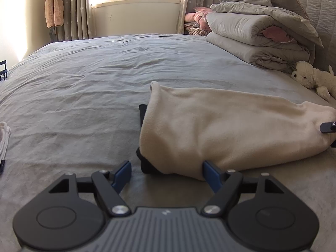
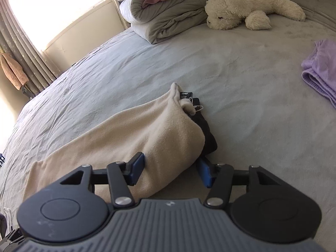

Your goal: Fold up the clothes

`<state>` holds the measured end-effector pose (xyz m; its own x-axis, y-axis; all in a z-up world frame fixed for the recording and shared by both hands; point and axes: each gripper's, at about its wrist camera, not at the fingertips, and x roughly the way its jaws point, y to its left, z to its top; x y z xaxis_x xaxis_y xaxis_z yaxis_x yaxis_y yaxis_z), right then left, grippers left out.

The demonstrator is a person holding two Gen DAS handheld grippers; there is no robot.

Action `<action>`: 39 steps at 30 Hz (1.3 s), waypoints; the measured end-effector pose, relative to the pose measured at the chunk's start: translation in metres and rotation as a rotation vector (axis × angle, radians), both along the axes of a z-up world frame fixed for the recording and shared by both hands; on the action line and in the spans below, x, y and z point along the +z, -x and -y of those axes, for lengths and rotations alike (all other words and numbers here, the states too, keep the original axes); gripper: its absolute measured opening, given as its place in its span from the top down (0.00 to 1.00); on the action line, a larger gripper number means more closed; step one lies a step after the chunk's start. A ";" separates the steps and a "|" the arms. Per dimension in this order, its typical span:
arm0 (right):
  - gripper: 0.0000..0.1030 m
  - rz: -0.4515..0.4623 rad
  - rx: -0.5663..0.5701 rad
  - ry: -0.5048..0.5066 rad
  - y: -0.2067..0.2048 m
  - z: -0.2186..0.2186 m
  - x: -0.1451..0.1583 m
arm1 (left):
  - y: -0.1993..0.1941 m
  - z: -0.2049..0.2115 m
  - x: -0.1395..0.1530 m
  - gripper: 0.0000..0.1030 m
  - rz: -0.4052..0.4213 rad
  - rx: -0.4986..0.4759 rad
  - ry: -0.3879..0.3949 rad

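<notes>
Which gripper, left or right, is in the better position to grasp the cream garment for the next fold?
Right, probably. The right gripper is open with the cream garment lying between its fingers. The left gripper is also open, but only one finger touches the garment's corner; between its fingers lies mostly black fabric.

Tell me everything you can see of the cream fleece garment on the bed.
The cream fleece garment looks soft and fuzzy, with a black lining showing at both ends and a label at one. It lies folded lengthwise on the grey bedsheet. The left gripper and right gripper, both open, straddle its two ends.
</notes>
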<state>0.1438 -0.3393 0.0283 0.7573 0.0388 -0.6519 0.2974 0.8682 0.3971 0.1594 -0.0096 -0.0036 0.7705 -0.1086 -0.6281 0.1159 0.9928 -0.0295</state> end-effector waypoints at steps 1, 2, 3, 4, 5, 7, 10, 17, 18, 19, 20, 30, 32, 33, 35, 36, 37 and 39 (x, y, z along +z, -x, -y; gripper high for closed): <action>0.43 0.007 0.002 0.006 0.000 -0.001 0.001 | 0.000 0.000 0.000 0.25 0.000 0.000 -0.001; 0.43 0.006 -0.001 0.001 0.000 0.000 0.001 | 0.000 0.000 0.000 0.25 0.000 0.000 -0.001; 0.43 0.001 -0.007 -0.010 0.000 0.001 -0.001 | 0.000 0.000 0.000 0.25 0.000 0.000 -0.001; 0.42 -0.004 -0.013 -0.020 0.000 0.003 -0.002 | 0.001 0.000 0.000 0.25 -0.001 0.000 -0.001; 0.41 -0.010 -0.017 -0.033 -0.001 0.004 -0.004 | 0.001 0.000 0.000 0.25 -0.001 0.000 -0.001; 0.39 -0.022 -0.026 -0.059 -0.002 0.006 -0.008 | 0.001 0.000 0.000 0.25 -0.001 0.001 0.000; 0.37 -0.034 -0.039 -0.082 -0.004 0.007 -0.013 | 0.001 0.000 0.000 0.25 -0.002 0.001 -0.002; 0.37 -0.016 -0.059 -0.073 -0.002 0.003 -0.010 | 0.001 0.001 0.000 0.25 -0.009 0.003 -0.002; 0.37 -0.018 -0.058 -0.070 -0.002 0.002 -0.010 | 0.001 0.002 0.000 0.25 -0.010 0.004 -0.002; 0.37 -0.020 -0.058 -0.069 -0.003 0.002 -0.010 | 0.001 0.002 0.000 0.25 -0.012 0.005 -0.001; 0.37 -0.023 -0.059 -0.068 -0.004 0.003 -0.010 | 0.001 0.002 0.001 0.25 -0.014 0.006 0.001; 0.40 0.006 -0.076 0.014 -0.003 -0.009 -0.009 | -0.001 0.001 -0.001 0.24 -0.015 0.005 0.004; 0.45 0.033 -0.072 0.058 -0.002 -0.013 -0.003 | -0.001 0.001 -0.001 0.24 -0.015 0.006 0.004; 0.45 0.042 -0.067 0.073 -0.002 -0.015 0.000 | -0.001 0.001 -0.001 0.24 -0.015 0.006 0.003; 0.45 0.047 -0.059 0.072 -0.002 -0.016 0.002 | -0.001 0.001 -0.001 0.24 -0.015 0.007 0.004; 0.45 0.039 -0.063 0.056 -0.002 -0.014 0.002 | -0.001 0.001 -0.001 0.24 -0.015 0.007 0.004; 0.45 0.022 -0.073 0.033 -0.003 -0.012 -0.001 | -0.001 0.001 -0.001 0.24 -0.015 0.007 0.005; 0.45 0.003 -0.092 0.005 -0.004 -0.008 -0.008 | -0.001 0.001 -0.001 0.24 -0.015 0.007 0.006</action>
